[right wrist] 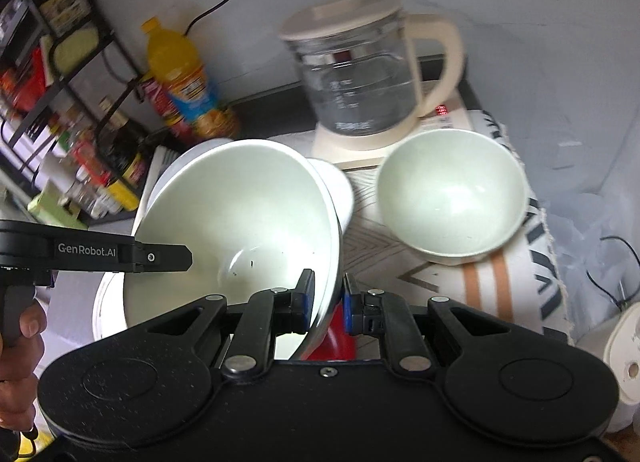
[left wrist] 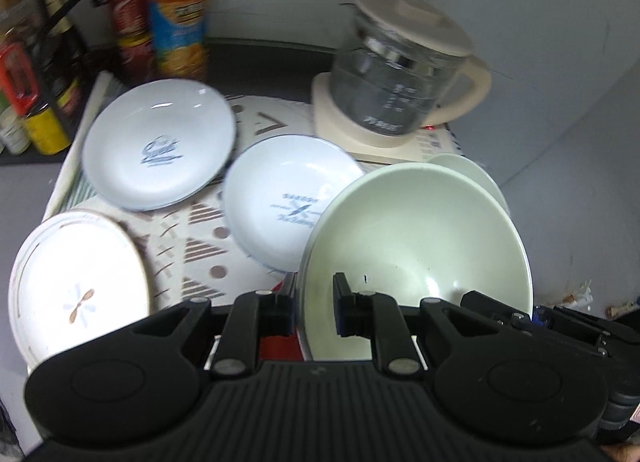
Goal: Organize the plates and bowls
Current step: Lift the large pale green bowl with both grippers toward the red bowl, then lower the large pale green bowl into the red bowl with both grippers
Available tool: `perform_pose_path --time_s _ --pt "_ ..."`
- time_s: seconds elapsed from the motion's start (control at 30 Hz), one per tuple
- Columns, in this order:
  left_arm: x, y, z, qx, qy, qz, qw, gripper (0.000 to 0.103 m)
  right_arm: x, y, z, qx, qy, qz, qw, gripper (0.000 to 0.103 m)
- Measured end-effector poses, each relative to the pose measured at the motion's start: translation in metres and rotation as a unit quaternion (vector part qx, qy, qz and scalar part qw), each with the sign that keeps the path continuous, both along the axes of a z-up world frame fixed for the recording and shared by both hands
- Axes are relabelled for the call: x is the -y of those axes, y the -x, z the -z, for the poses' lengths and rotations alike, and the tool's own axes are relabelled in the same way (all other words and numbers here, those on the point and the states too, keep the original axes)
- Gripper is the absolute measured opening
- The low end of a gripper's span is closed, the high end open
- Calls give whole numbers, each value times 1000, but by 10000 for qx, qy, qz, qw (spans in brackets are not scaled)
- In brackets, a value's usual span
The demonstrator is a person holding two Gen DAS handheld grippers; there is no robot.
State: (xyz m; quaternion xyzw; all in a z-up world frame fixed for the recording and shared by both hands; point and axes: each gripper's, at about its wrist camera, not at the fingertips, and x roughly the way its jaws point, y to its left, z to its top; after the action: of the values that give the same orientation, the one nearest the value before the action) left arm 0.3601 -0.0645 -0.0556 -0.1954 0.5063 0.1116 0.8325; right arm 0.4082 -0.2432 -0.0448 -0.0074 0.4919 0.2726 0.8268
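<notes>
Two grippers, left gripper (left wrist: pixel 314 308) and right gripper (right wrist: pixel 328 308), are clamping opposite rims of the big bowl (right wrist: pixel 240 217), carrying it tilted above the mat (left wrist: pixel 200 246). Three plates (left wrist: pixel 160 145) and a second bowl (right wrist: pixel 450 193) are lying unstacked, so most sorting is remaining.

- Large pale green bowl (left wrist: pixel 416 238), tilted, rim clamped from two sides.
- Second green bowl (right wrist: pixel 450 193) sits upright near the kettle.
- Two white plates with blue print (left wrist: pixel 160 141) (left wrist: pixel 286 201) and a leaf-patterned plate (left wrist: pixel 76 282) (all flat) lie apart.
</notes>
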Motion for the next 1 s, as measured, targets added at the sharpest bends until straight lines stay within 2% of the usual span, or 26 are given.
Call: perform_pose_path --time_s 0.3,0.57,1.0 --pt "-21 22 16 -178 155 -370 9990 16 -26 3 12 -106 109 -446 9989 15" --pt "-27 32 41 -428 420 -538 9967 16 -36 9 31 -116 326 -658 9972 15" --pt "-20 27 56 -552 806 -374 9945 16 -36 3 35 210 560 -453 9972 11"
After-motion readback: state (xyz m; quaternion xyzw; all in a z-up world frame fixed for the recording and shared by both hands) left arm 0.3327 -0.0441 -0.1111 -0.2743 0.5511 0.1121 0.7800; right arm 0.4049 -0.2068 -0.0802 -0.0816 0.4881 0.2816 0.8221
